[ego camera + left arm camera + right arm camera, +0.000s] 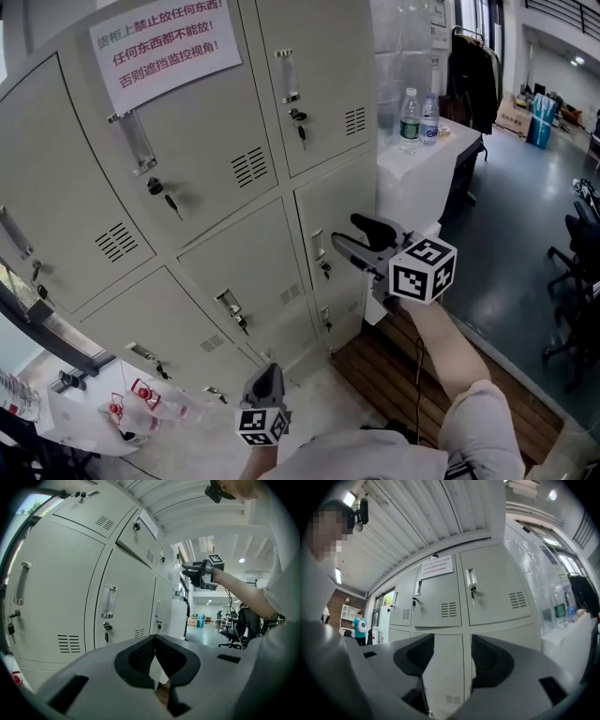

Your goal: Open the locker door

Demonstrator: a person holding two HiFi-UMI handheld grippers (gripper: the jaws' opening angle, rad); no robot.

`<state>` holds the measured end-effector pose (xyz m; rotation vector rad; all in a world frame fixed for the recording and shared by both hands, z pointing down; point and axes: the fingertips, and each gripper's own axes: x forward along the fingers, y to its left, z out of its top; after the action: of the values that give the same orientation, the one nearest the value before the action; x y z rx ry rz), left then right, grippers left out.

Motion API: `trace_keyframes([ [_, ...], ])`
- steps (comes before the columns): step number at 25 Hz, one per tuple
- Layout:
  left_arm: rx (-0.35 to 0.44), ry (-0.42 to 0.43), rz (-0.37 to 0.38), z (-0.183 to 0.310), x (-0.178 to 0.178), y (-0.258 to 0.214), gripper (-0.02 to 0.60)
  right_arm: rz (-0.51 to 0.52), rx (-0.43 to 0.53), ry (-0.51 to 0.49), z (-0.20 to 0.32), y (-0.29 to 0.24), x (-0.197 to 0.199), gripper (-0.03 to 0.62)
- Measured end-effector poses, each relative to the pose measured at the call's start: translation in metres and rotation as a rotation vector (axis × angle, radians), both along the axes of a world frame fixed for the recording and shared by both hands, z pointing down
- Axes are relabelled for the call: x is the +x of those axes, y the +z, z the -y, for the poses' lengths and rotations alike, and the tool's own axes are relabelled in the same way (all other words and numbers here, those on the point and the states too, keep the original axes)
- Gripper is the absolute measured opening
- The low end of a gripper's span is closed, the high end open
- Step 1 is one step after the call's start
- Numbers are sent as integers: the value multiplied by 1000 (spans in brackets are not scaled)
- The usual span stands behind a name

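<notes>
Right gripper (pixel 346 233), jaws standing wide and empty, is hovering level just before a closed grey locker door (pixel 345 197), seemingly clear of its handle (pixel 319 246); left gripper (pixel 267 370), jaws pressed together, is hanging low beside the lower lockers (pixel 178 323).

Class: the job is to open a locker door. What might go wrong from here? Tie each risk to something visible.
1. The open right hand-held gripper appears near a small handle with a key just below it. It might snag the key instead of the handle.
2. Two bottles stand on the white cabinet beside that arm. A wide swing might topple them.
</notes>
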<state>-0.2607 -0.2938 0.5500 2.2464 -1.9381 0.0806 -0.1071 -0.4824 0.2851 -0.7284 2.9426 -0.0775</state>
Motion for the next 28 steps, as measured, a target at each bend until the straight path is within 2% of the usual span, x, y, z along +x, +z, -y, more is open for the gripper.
trace_keyframes([
  [7,-18,-41,-12,-4,-13,6,2,-12,122,-36,39,-100,-25,221],
  [14,-36,-95,-27,-8,-31,13,3,-36,139,-49,90,-167,-52,221],
  [20,-43,-130,-32,-8,-43,16,2,-41,149,-50,124,-199,-74,221],
  [28,-45,-157,-38,-8,-57,17,2,-40,144,-89,133,-212,-100,221],
])
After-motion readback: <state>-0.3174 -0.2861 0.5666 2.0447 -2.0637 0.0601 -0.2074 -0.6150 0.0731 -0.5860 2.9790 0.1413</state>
